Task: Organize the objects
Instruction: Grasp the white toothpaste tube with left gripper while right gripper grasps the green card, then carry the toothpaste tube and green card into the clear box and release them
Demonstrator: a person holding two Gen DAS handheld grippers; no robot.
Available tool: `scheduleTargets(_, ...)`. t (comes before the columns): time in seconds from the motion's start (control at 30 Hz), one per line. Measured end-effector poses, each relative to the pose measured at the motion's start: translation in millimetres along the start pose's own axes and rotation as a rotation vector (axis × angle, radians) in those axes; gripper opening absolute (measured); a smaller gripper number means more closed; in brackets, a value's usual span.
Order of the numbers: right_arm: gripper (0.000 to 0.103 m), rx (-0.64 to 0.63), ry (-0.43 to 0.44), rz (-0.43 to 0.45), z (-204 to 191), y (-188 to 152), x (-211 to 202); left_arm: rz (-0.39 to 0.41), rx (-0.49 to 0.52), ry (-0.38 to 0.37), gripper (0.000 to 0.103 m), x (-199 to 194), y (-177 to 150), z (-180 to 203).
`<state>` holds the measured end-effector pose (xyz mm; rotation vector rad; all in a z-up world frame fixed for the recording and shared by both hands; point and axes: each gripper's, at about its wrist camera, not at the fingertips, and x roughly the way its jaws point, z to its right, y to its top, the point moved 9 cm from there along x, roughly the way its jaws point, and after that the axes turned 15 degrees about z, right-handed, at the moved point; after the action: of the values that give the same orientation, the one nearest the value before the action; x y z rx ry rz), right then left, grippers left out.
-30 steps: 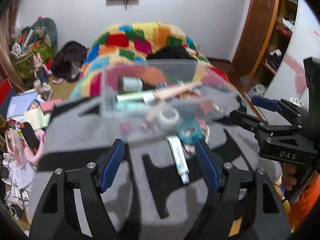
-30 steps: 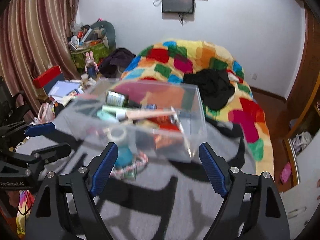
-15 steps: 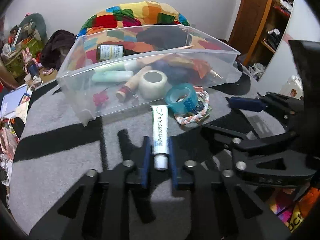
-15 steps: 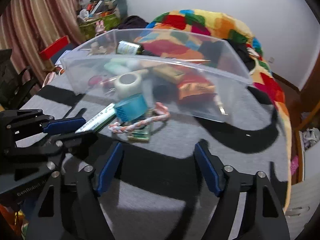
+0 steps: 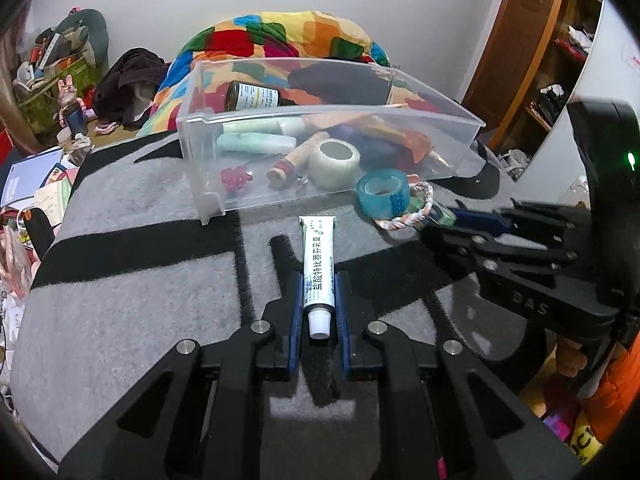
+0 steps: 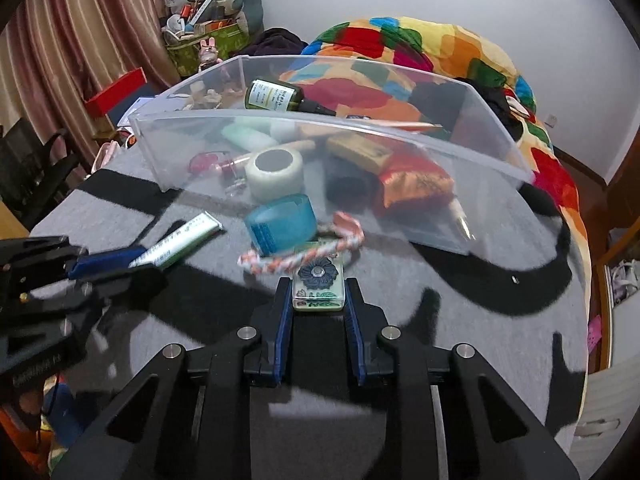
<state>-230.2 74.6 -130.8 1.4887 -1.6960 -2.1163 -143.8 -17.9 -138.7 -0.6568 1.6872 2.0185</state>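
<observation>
My left gripper [image 5: 318,294] is shut on a white ointment tube [image 5: 318,268] that lies on the grey-and-black blanket; it also shows in the right wrist view [image 6: 176,246]. My right gripper [image 6: 318,294] is shut on a small green floral box [image 6: 318,286], which lies under a braided cord bracelet [image 6: 304,254] next to a blue tape roll [image 6: 280,224]. The clear plastic bin [image 5: 400,120] stands just beyond, holding a dark bottle [image 5: 252,96], a white tape roll [image 5: 334,158] and other items.
The grey-and-black blanket [image 5: 132,292] covers the work surface. A colourful quilt [image 6: 400,48] is piled behind the bin. Clutter and boxes [image 5: 36,184] lie at the left, a wooden shelf [image 5: 560,60] stands at the right.
Both grippers dropped toward the blanket and closed: the left on the ointment tube, the right, open half a second ago, on the floral box.
</observation>
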Motion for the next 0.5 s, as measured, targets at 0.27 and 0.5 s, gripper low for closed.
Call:
scheduleTargets(0.27,0.022,0.061,0.004,0.025,9.4,-12.0,-25.5,0.074,0.051,0.024,0.014,-23.0,14.9,10.8)
scheduleTargets(0.5,0.022,0.092,0.012,0.105,11.0,7.7,-51.7,0.139,0.074,0.021,0.015,-44.0,35.8,20.3)
